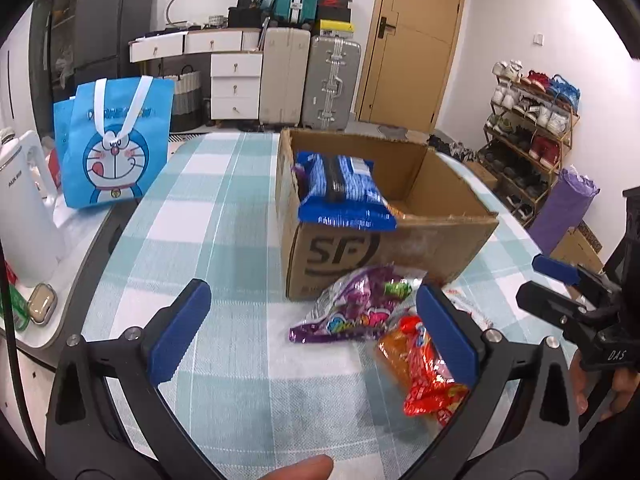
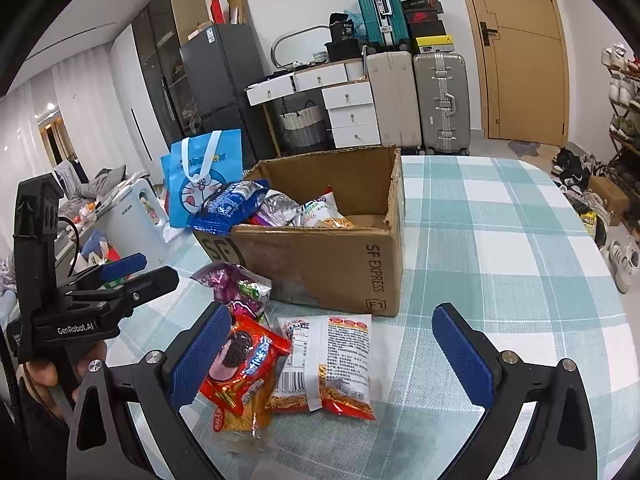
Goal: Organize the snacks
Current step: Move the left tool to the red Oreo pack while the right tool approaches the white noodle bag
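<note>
Both claws wide apart, empty, over the snack table.

Left claw (image 1: 316,332): blue pads spread to full width, gripping nothing; the purple candy bag (image 1: 356,306) and the red-orange cookie pack (image 1: 424,376) lie on the checked table (image 1: 224,216) beyond its right pad. Right claw (image 2: 332,354): pads equally spread, gripping nothing; a white-and-red noodle snack pack (image 2: 332,360) lies flat between them, the red-orange cookie pack beside its left pad. Cardboard box (image 2: 320,256): open, at the far side of these loose packs, holding several snack bags. Blue cookie pack (image 1: 344,188): resting across the box's near-left corner, overhanging the rim.
</note>
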A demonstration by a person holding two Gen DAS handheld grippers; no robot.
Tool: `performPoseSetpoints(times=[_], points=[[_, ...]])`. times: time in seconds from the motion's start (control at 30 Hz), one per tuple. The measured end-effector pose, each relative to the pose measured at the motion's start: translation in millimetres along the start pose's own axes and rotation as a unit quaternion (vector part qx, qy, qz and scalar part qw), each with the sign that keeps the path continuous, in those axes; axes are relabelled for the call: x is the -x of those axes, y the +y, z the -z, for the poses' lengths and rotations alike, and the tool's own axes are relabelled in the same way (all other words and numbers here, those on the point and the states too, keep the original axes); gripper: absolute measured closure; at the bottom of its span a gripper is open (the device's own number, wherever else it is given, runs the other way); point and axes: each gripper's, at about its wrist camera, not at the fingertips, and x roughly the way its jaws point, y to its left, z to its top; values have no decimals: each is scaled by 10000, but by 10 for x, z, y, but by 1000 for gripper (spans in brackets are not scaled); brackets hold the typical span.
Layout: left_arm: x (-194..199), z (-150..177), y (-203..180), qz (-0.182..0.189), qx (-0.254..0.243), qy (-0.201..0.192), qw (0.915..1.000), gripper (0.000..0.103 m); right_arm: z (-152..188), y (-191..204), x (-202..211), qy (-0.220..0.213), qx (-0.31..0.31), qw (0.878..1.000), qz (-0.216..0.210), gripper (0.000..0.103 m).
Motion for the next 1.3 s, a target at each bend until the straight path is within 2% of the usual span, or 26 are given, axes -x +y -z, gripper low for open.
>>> performPoseSetpoints(times=[0.1,0.33,0.6,0.97,1.3], points=[[-12,65,-35,-102,-65,56,9999,0,44,-7,-16,95,3,9999,36,1],[-24,166,-211,-74,-279,210,9994,0,75,-64,-49,283,-29,9993,240,1],[-133,254,-441,-106,-582,422,9974,0,159,-136,-238,744,-13,9964,410,1],[-234,410,-698,125,-890,638,9939,0,294,-69,-481,1127,69,9930,343,1],[-288,405,-665,169,-785,686,9944,1,374,-62,-680,1367,-78,9902,285,1]])
